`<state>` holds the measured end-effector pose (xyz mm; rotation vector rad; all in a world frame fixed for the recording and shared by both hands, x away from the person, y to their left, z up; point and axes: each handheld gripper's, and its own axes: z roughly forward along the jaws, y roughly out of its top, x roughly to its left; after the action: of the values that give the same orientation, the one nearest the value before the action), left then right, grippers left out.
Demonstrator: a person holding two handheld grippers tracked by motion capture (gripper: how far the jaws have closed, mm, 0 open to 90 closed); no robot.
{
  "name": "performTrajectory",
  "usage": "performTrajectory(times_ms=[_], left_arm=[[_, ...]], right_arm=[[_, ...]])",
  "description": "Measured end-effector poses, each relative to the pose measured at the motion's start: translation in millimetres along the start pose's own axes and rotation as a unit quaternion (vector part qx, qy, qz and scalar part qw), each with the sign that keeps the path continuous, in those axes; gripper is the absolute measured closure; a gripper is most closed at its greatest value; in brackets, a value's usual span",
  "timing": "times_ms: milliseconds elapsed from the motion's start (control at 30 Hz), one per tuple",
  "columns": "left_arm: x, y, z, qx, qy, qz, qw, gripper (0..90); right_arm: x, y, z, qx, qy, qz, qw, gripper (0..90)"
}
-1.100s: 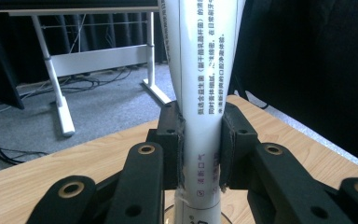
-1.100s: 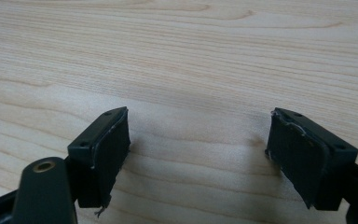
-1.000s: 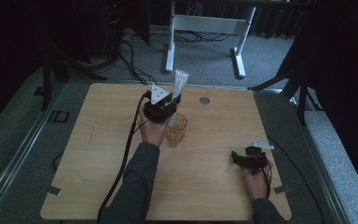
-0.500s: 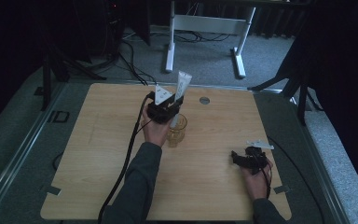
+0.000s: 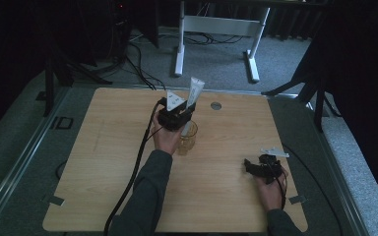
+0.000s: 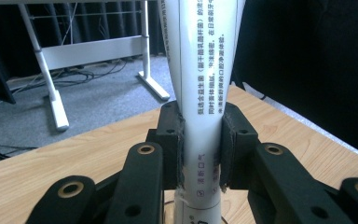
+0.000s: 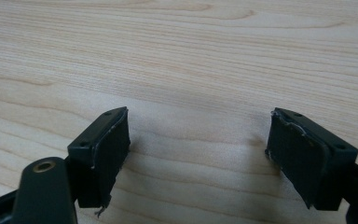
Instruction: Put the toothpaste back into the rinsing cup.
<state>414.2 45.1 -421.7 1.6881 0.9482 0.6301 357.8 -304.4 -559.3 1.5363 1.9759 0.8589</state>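
The white tube carries columns of small Chinese print running along its length. Near its lower end stands a small boxed tick mark beside a few more characters.

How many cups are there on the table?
1. The cup stands near the middle of the table, right below the left claw, which holds a white tube upright above it. Nothing on the table could hide another.

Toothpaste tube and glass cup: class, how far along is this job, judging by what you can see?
Done: the left hand-held gripper is shut on the toothpaste tube, which stands upright. In hand: the tube is held over the glass cup; whether its lower end is inside is unclear. Left: letting go. The right hand-held gripper rests open on the table.
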Motion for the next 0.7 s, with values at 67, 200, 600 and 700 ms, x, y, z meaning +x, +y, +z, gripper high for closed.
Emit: performTrajectory(times_ms=[67,200,600,700], left_arm=[[0.4,-1.0,1.5,0.005,-0.003,0.0,1.0,72.7],[1.2,-3.1,4.5,0.009,-0.002,-0.003,1.0,72.7],[2.4,-4.0,8.2,0.011,0.007,-0.002,0.9999,72.5],[2.5,-5.6,10.4,0.015,0.009,-0.002,0.9998,72.5]], right_arm=[[0.0,0.0,0.0,0.0,0.0,0.0,1.0,20.7],[0.0,0.0,-0.1,0.0,0.0,0.0,1.0,20.7],[0.0,0.0,-0.1,0.0,0.0,0.0,1.0,20.7],[0.0,0.0,-0.1,0.001,0.0,0.0,1.0,20.7]])
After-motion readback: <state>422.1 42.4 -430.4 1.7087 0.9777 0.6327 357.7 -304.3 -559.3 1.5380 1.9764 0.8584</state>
